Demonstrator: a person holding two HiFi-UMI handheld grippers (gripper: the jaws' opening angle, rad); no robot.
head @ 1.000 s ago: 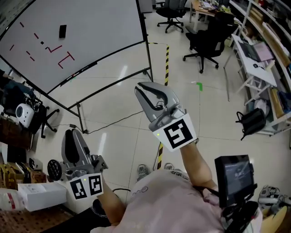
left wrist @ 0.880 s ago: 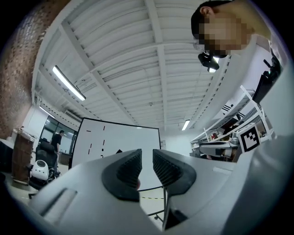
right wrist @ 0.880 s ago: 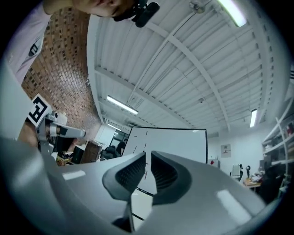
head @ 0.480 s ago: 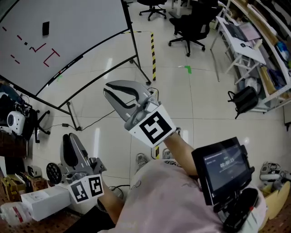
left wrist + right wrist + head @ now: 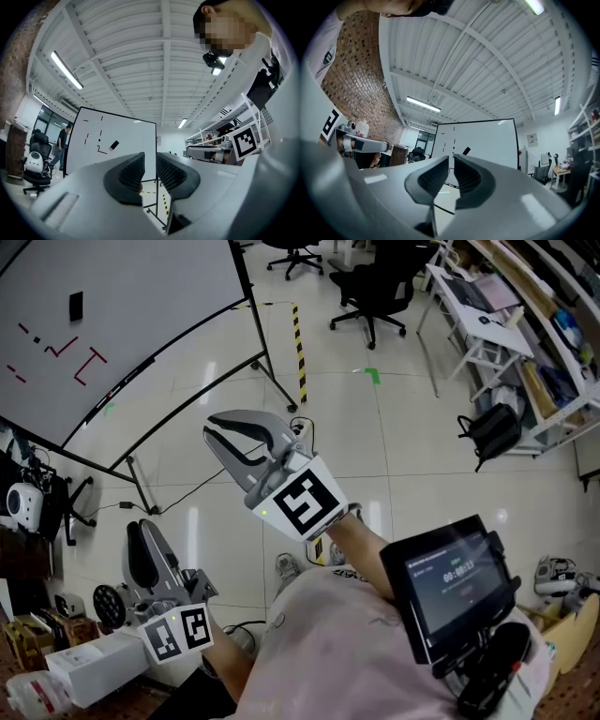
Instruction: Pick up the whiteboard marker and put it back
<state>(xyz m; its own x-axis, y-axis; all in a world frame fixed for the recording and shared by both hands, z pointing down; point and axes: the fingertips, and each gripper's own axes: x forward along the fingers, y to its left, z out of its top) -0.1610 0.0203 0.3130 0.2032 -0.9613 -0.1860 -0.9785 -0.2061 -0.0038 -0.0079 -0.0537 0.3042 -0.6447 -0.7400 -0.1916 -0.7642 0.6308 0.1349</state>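
Observation:
I cannot make out a whiteboard marker in any view. The whiteboard (image 5: 122, 315) stands on its frame at the upper left, with red marks and a black eraser (image 5: 75, 306) stuck on it. It also shows ahead as the whiteboard (image 5: 117, 140) and the whiteboard (image 5: 478, 140). My right gripper (image 5: 211, 427) is raised mid-frame, pointing toward the board from well short of it, jaws together and empty. The same right gripper (image 5: 451, 164) holds nothing. My left gripper (image 5: 142, 532) hangs low at the left. In its own view the left gripper (image 5: 150, 161) shows only a thin slit between bare pads.
Black office chairs (image 5: 375, 287) and a desk with shelves (image 5: 487, 324) fill the upper right. Yellow-black tape (image 5: 300, 352) runs along the floor. A black bag (image 5: 487, 432) leans by the shelves. Boxes (image 5: 89, 667) clutter the lower left. A person (image 5: 61, 140) stands beside the board.
In the head view the right gripper has shifted left and lower, and the whiteboard has slid toward the left edge. The left gripper has sunk a little. Both stay empty.

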